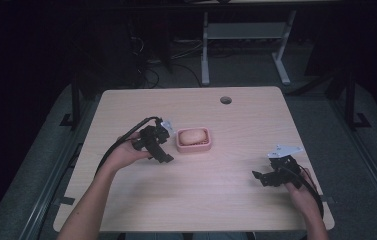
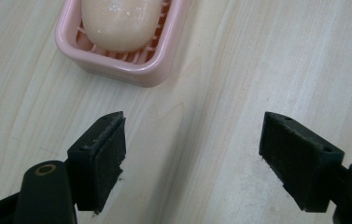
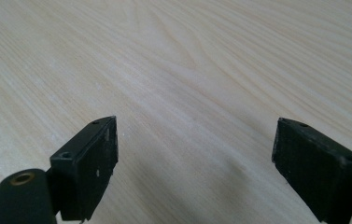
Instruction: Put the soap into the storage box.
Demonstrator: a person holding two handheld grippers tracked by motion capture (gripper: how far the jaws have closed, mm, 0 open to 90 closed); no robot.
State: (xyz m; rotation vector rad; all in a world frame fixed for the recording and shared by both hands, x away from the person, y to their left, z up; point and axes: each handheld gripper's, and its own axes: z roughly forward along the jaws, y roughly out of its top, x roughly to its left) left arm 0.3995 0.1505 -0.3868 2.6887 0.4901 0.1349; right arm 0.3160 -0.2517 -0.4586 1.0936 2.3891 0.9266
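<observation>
Soap (image 2: 119, 22) sits in its pink dish (image 2: 138, 72). Both my tongs wide open, empty: left tongs (image 1: 162, 141) near dish, right tongs (image 1: 265, 177) well apart. Grasp not started.

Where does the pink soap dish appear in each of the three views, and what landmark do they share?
High view: pink soap dish at table centre, right of the left gripper.
Left gripper view: top left, beyond the open jaws.
Right gripper view: not in it.
Shared landmark: the pale wooden table.
</observation>
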